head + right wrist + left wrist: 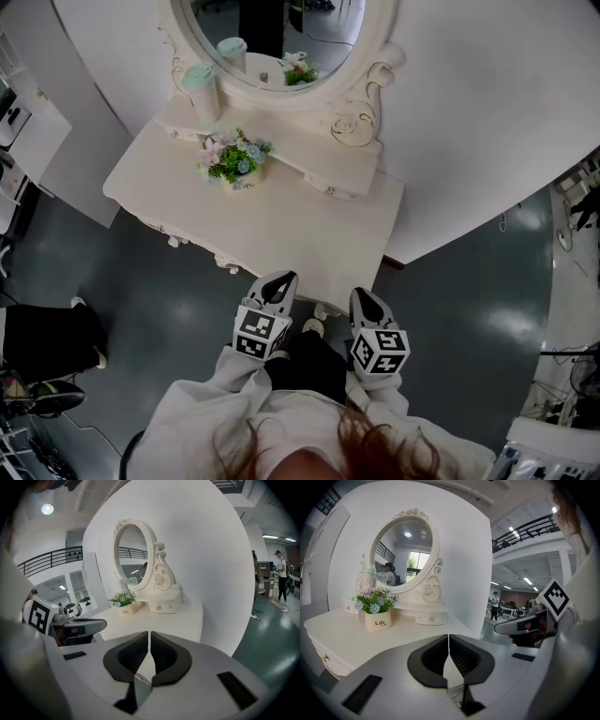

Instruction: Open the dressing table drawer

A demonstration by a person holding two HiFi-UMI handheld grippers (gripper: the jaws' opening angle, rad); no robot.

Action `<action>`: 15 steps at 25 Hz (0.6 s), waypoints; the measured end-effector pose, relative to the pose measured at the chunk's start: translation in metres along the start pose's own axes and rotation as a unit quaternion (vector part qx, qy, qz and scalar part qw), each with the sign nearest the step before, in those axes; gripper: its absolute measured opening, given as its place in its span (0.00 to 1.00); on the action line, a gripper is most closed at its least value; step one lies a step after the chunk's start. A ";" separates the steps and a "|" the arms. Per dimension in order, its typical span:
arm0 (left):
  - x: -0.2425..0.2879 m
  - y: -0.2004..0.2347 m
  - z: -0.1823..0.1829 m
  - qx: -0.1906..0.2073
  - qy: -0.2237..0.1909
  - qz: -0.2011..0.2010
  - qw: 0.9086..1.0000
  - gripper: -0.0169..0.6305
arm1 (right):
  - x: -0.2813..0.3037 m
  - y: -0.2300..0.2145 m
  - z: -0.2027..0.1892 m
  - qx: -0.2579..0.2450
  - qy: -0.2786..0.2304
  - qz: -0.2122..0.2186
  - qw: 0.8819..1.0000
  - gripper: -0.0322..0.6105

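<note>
The white dressing table [300, 234] stands against a curved white wall, with an oval mirror [272, 37] on it. Its front drawers run along the near left edge, with small knobs [161, 228]; they look closed. A knob on that front [323, 657] shows low in the left gripper view. Two small drawers [330, 187] sit under the mirror. My left gripper [279, 278] and right gripper [364, 293] hover side by side just short of the table's near corner. Both are shut and hold nothing. In their own views the table top [342, 639] [178, 620] lies ahead of the jaws.
A pot of flowers [234, 161] [377, 616] [124, 606] stands on the table top, and a teal-lidded cup [202, 89] sits beside the mirror. A dark chair or bag [47, 342] sits on the grey floor at left. A person [282, 573] stands far off at right.
</note>
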State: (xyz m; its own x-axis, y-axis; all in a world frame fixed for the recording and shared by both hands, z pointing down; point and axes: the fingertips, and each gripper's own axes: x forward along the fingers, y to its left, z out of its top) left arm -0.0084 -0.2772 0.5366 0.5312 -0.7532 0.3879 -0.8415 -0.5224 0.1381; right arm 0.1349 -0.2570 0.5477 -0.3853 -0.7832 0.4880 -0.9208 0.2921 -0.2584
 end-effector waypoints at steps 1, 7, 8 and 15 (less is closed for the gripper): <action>0.004 0.001 0.001 -0.001 0.000 0.001 1.000 0.06 | 0.003 -0.003 0.002 0.001 0.000 0.001 1.000 0.11; 0.026 0.003 0.005 -0.003 0.003 0.002 1.000 0.06 | 0.018 -0.019 0.008 0.006 0.003 0.003 1.000 0.11; 0.029 0.004 0.005 -0.003 0.004 0.003 1.000 0.06 | 0.021 -0.020 0.009 0.006 0.003 0.003 1.000 0.11; 0.050 0.013 0.011 -0.014 0.005 0.011 1.000 0.06 | 0.039 -0.031 0.019 0.003 0.009 0.012 1.000 0.11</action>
State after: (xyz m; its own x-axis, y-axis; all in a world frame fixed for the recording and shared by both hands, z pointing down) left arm 0.0089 -0.3260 0.5481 0.5111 -0.7608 0.4000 -0.8558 -0.4939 0.1541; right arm 0.1501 -0.3071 0.5584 -0.4076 -0.7664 0.4964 -0.9112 0.3063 -0.2753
